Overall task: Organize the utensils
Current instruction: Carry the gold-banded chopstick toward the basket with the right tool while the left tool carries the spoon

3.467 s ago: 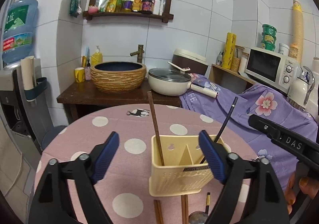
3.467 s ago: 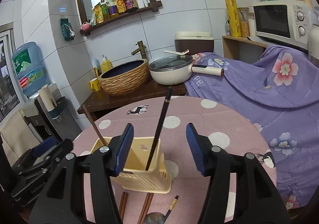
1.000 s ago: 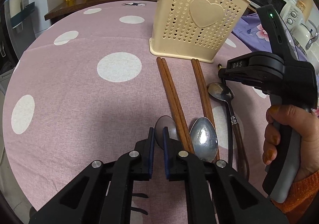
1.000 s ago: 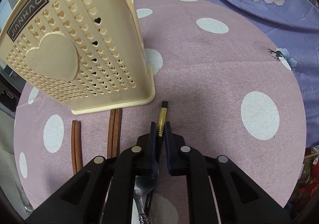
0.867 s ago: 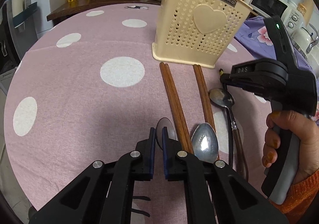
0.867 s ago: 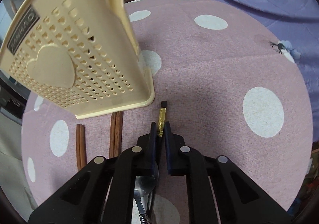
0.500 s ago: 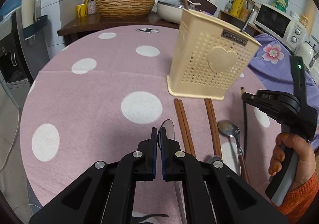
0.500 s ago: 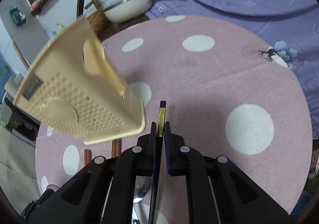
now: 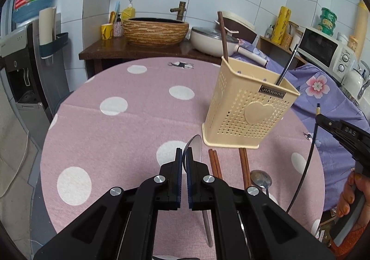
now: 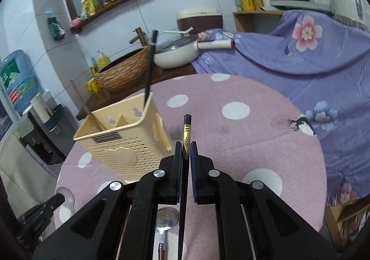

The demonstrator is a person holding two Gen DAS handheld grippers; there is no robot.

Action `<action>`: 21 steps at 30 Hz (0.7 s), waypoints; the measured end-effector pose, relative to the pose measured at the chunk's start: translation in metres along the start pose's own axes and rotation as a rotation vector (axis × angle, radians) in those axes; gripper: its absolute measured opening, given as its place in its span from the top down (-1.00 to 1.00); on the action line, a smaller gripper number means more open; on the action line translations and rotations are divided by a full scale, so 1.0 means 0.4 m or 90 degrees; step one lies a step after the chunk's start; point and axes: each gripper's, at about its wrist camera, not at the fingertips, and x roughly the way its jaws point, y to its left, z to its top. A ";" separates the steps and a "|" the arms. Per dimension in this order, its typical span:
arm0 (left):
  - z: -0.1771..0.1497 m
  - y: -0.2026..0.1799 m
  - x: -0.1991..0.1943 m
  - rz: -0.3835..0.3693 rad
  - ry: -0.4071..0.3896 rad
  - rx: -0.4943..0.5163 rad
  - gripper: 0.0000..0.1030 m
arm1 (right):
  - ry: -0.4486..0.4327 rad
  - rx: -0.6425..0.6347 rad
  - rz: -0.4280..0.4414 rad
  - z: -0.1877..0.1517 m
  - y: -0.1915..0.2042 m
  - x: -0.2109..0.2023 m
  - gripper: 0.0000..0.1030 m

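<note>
Though your left gripper (image 9: 184, 156) hides most of the spoon (image 9: 195, 144) it is clamped on, the bowl pokes forward past the pads, handle trailing back underneath. A second ago that spoon lay on the table (image 9: 129, 135); now it hangs clear, caddy (image 9: 248, 109) ahead to the right. From the right wrist, your right gripper (image 10: 184, 154) is shut on a black chopstick (image 10: 186, 133), lifted since then, pointing straight ahead, its lower end cut off.
</note>
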 end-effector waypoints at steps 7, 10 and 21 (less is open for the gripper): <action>0.018 -0.008 -0.043 0.006 -0.037 0.007 0.93 | -0.042 -0.044 0.044 0.010 0.032 -0.118 0.93; 0.024 -0.010 -0.049 0.007 -0.041 0.009 0.93 | -0.057 -0.065 0.051 0.012 0.049 -0.146 0.94; 0.026 0.000 -0.051 0.002 -0.039 0.001 0.93 | 0.042 -0.036 -0.048 -0.015 0.000 -0.013 -0.10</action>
